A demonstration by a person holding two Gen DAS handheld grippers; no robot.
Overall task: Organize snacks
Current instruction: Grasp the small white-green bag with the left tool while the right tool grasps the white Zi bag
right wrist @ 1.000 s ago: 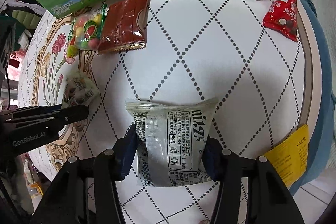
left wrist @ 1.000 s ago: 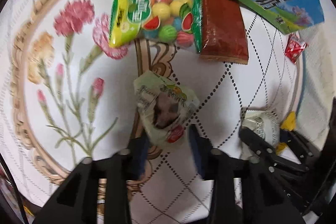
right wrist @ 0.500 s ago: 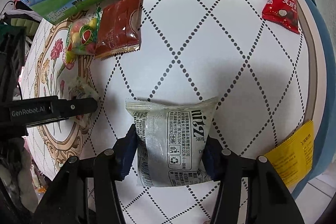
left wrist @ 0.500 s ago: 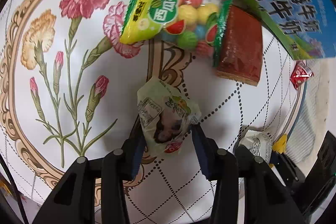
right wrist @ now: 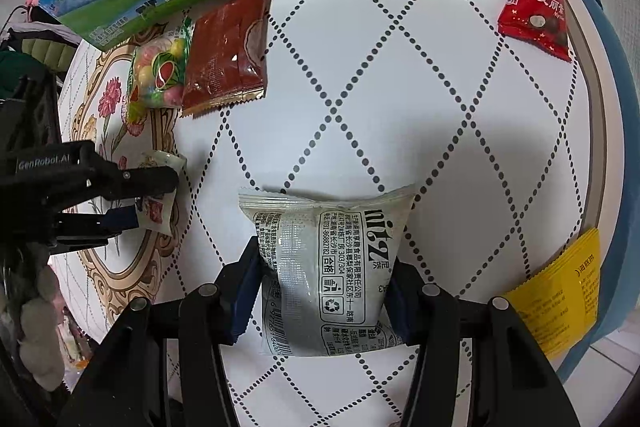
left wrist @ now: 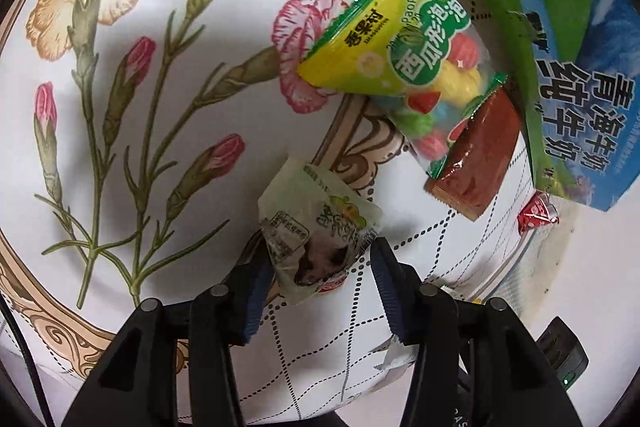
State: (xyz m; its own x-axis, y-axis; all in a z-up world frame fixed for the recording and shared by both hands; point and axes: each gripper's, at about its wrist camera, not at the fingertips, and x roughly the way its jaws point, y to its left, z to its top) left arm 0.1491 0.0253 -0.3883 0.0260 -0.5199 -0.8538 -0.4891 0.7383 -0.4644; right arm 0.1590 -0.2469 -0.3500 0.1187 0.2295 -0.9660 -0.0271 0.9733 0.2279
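Floral tablecloth (left wrist: 132,155) view rolled; left jaws opening around pale snack (left wrist: 316,231); right jaws still pinch silver packet (right wrist: 328,267).

Your right gripper (right wrist: 322,279) is matte black with blue ribbed pads (right wrist: 244,301) and round silver screws; your left gripper (left wrist: 320,281) matches (white "GenRobot.AI" lettering on its side).

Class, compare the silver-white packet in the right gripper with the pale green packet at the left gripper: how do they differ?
The silver-white packet is larger than the pale green packet. The silver-white one shows black print and a barcode; the green one shows colour artwork. The right gripper clamps its packet; the left gripper is opening around its one. Both are sealed snacks.
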